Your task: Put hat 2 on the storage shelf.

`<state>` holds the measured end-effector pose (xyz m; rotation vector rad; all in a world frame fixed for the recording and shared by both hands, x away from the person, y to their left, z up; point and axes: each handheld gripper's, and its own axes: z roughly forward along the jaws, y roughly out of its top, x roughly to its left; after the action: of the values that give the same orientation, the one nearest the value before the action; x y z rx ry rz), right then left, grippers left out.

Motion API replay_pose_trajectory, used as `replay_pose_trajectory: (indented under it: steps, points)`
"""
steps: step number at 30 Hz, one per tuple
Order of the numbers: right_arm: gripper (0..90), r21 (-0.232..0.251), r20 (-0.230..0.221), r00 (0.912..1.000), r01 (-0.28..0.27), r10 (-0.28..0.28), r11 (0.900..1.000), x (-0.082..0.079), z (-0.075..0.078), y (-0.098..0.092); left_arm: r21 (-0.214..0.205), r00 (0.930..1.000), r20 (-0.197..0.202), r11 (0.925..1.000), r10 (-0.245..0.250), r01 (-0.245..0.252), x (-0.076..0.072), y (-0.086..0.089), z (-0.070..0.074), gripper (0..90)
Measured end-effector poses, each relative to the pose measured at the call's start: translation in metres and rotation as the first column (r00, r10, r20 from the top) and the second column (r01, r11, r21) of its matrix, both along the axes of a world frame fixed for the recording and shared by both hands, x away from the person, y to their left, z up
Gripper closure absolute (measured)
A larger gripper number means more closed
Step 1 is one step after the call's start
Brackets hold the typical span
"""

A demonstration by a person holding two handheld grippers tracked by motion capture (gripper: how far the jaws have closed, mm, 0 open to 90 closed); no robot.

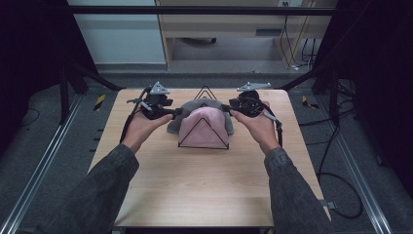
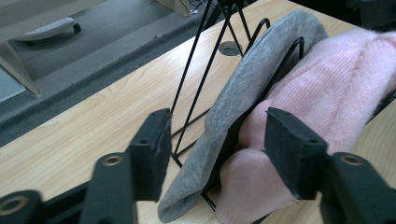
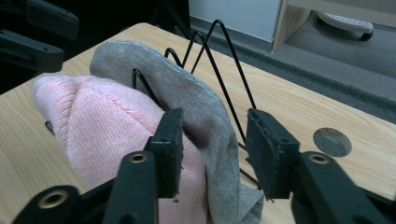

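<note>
Both sleeved forearms lead up to the left gripper (image 1: 171, 112) and right gripper (image 1: 227, 109), jaws parted and holding nothing, flanking the grey beanie (image 3: 201, 105) slotted in the wire rack (image 2: 198, 65) behind the pink beanie (image 1: 203, 127).

Dark grey mottled sleeves (image 1: 104, 187); black grippers with brass-ringed screws, grey three-cornered top plates, trailing black cables.

My high view: fixed above my side of table (image 1: 204, 185), facing forward and down, far enough to take in whole top, wire rack (image 1: 203, 127) at centre. My left gripper view: low, close at rack (image 2: 219, 70) from its left end, looking across. My right gripper view: low, close at rack (image 3: 219, 60) from its right end. All three share rack.
</note>
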<state>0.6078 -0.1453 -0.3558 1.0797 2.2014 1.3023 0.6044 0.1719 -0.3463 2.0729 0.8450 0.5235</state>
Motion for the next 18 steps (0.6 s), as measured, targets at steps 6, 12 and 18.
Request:
replay_pose_trajectory:
  steps: [6,12,18]
  points:
    - [46.6,0.0,0.012,0.9996,0.025,-0.025,0.9997,-0.009,0.011,0.002,-0.005,1.0,0.005,1.0,0.003,-0.003,-0.007,-0.001,0.01,30.9]
    - [38.2,0.018,0.024,0.9995,0.019,-0.02,0.9997,-0.025,0.024,0.005,-0.029,0.9998,0.006,0.9994,-0.021,0.021,-0.021,0.0,0.019,22.9]
    - [27.9,-0.01,0.044,0.999,0.001,-0.001,1.0,-0.038,0.032,0.016,-0.07,0.999,0.043,0.9975,-0.01,0.013,-0.032,-0.001,0.03,12.1]
